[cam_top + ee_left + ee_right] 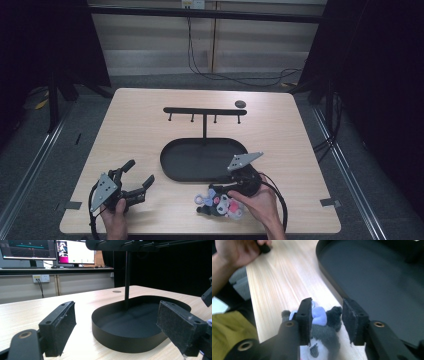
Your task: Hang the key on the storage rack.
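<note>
Sitting in a dark room, the pale wood desk (150,125) holds a black tray (172,160) with a rack (204,111). The right tool (327,315) sits half open around a plush toy (322,335) just beside the tray, not squeezing it. The left tool (116,322) is spread wide and holds nothing.

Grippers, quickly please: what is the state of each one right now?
Left gripper: open, holding nothing, beside the black tray.
Right gripper: jaws around the plush toy, with a gap at one jaw; no firm grip yet.
</note>
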